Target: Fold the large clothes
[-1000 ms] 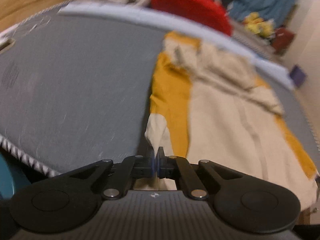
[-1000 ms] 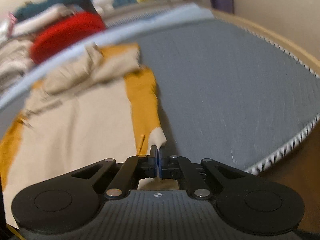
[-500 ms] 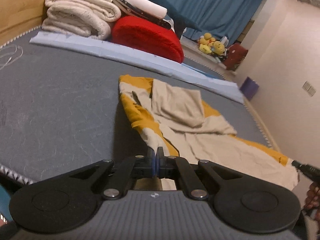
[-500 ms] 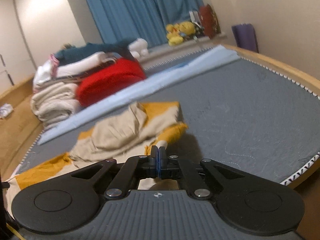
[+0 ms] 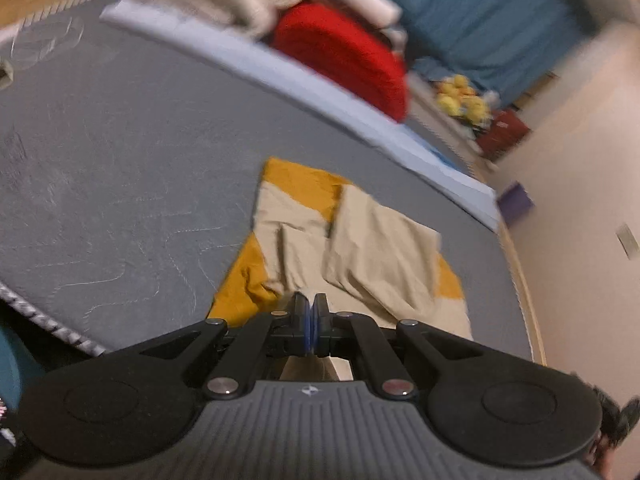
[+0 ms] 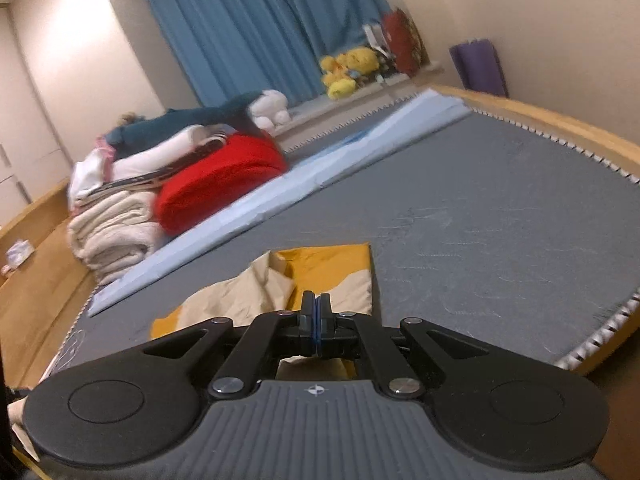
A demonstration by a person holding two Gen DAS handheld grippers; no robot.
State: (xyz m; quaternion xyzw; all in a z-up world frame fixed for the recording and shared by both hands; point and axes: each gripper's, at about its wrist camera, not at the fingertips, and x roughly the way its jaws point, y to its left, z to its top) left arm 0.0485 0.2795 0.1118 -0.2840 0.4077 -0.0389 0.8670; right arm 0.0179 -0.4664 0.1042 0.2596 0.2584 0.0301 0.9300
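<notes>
Overhead-lit grey mattress (image 6: 480,216), blue curtains (image 6: 256,28)

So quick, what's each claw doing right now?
Left gripper: shut on the yellow-and-beige garment.
Right gripper: shut on the same garment.

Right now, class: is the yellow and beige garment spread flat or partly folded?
Partly folded. The garment lies doubled on the grey mattress, beige layers overlapping, with both grippers shut on its near edge.
</notes>
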